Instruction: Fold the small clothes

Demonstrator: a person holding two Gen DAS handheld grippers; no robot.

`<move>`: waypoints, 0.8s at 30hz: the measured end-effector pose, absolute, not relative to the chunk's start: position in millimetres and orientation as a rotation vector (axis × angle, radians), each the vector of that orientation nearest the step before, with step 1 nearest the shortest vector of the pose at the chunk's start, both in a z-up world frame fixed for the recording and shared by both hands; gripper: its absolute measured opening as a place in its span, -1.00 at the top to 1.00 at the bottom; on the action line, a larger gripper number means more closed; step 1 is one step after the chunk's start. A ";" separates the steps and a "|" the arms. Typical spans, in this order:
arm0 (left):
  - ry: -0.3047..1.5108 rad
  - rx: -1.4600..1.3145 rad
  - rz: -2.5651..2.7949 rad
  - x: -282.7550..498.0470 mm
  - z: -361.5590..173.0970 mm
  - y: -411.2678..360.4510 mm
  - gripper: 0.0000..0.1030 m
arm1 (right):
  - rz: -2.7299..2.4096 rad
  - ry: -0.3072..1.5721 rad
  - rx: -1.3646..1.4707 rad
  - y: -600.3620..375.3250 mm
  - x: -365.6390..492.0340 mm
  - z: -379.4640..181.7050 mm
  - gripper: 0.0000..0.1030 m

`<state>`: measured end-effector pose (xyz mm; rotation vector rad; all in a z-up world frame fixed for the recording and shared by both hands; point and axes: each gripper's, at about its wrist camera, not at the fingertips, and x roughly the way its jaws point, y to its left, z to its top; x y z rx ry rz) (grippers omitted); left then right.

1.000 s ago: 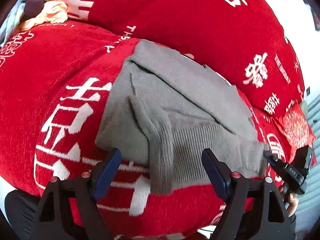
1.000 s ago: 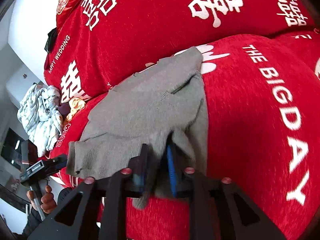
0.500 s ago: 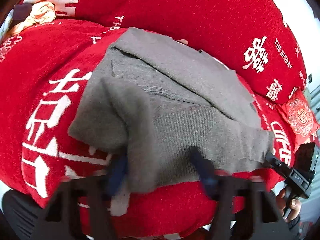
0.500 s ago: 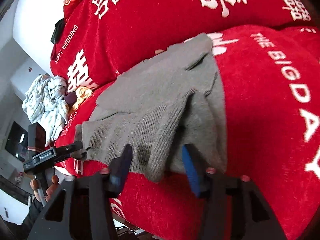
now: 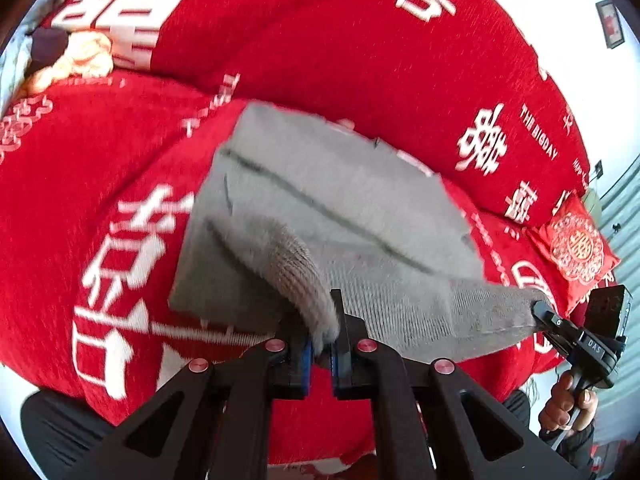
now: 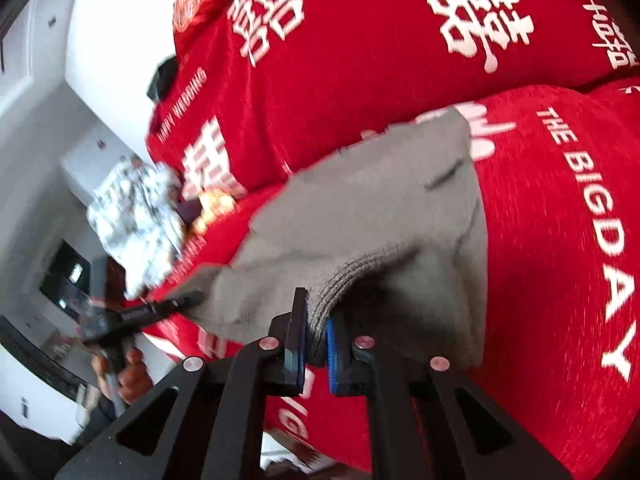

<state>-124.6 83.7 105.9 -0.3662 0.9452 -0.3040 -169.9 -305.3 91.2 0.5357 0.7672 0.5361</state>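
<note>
Both claws have closed since a second ago: then the left jaws stood wide around the ribbed hem and the right ones were only half shut, and now the near edge is raised off the cushion where before it lay flat. Nearest the lens, the left claw (image 5: 320, 354) pinches a ribbed fold of the grey sweater (image 5: 320, 216), and the right claw (image 6: 316, 346) clamps the ribbed hem at the other near corner. Beyond them the sweater lies spread on the red cushion (image 5: 80, 168), its far edge close to the back cushion (image 5: 320, 40). To fold well, lift both corners level, carry them over to that far edge, and keep the hem taut. Motion blur makes it hard to say whether each grip catches one layer or several.
</note>
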 end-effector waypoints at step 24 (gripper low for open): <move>0.848 -0.329 -0.196 -9.3 163.2 67.2 0.86 | 0.353 0.742 0.549 -303.4 -39.7 139.9 0.84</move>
